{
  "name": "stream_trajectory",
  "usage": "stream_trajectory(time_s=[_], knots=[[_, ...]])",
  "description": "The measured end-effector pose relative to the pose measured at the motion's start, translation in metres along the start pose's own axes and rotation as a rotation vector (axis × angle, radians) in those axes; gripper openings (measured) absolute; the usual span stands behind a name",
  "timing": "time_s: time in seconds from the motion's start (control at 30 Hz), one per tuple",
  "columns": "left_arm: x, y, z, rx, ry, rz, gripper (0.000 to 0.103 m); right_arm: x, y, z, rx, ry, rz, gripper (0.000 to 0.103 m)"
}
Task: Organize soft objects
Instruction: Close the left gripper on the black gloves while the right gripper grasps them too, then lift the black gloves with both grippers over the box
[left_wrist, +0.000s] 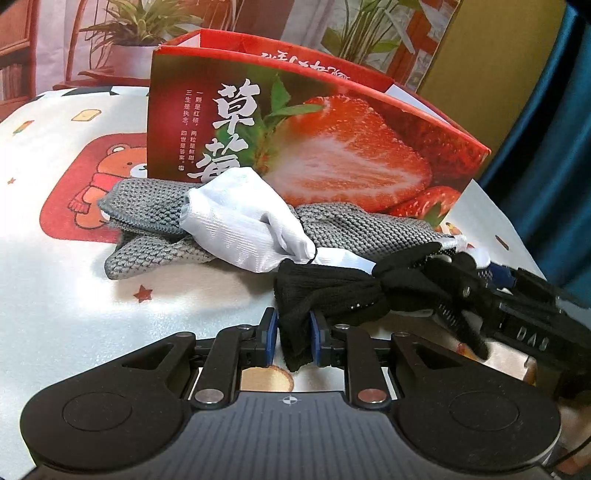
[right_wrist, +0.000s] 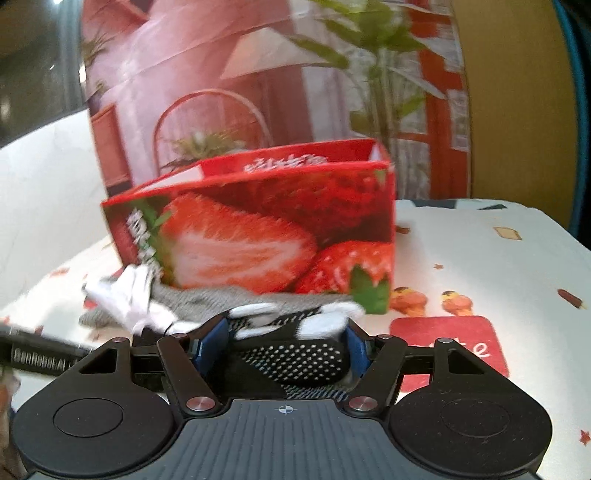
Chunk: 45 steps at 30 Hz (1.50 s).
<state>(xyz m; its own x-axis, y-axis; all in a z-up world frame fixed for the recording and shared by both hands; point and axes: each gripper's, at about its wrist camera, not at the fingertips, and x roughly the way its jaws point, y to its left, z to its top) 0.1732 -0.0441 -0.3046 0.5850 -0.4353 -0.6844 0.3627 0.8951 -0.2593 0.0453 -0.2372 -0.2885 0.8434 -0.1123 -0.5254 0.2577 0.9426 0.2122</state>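
My left gripper (left_wrist: 293, 334) is shut on the end of a black knit sock (left_wrist: 325, 291), pinched between its blue pads. The sock runs right toward my right gripper (left_wrist: 456, 282). In the right wrist view my right gripper (right_wrist: 286, 338) stands open, its pads flanking a black sock with white dots and white tips (right_wrist: 291, 360) that lies on the table. Behind lie a grey knitted cloth (left_wrist: 147, 206) and a crumpled white cloth (left_wrist: 240, 221) on top of it. An open-topped red strawberry box (left_wrist: 332, 140) stands just beyond them.
The table carries a white cloth printed with a bear and stars (left_wrist: 74, 295). A printed backdrop with plants (right_wrist: 258, 74) rises behind the box (right_wrist: 258, 229). A blue curtain (left_wrist: 554, 147) hangs at the right. Bare tablecloth (right_wrist: 498, 277) lies right of the box.
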Motion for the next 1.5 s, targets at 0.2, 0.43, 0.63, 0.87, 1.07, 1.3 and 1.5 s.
stream_trajectory(time_s=[0.2,0.43,0.63,0.87,1.07,1.3,1.5], knots=[[0.000,-0.003,-0.002,0.019,-0.011,0.009,0.022,-0.002,-0.001,-0.009,-0.026,0.031,0.013,0.060],[0.000,-0.001,-0.002,0.017,-0.014,0.000,0.022,-0.004,-0.004,-0.012,-0.008,0.047,0.045,0.049],[-0.001,0.000,-0.003,0.016,-0.015,-0.005,0.022,-0.008,0.000,-0.010,-0.020,0.033,0.075,0.025],[-0.004,-0.006,-0.003,0.053,-0.025,0.005,0.015,-0.010,0.004,-0.010,-0.044,0.026,0.095,0.016],[-0.019,-0.010,-0.001,0.056,-0.087,-0.007,0.011,-0.019,0.007,-0.007,-0.059,-0.014,0.094,0.013],[-0.036,-0.011,0.006,0.040,-0.152,-0.038,0.011,-0.031,0.007,0.002,-0.033,-0.058,0.101,0.013],[-0.059,-0.017,0.017,0.062,-0.218,-0.108,0.011,-0.047,0.003,0.018,0.004,-0.123,0.097,0.013]])
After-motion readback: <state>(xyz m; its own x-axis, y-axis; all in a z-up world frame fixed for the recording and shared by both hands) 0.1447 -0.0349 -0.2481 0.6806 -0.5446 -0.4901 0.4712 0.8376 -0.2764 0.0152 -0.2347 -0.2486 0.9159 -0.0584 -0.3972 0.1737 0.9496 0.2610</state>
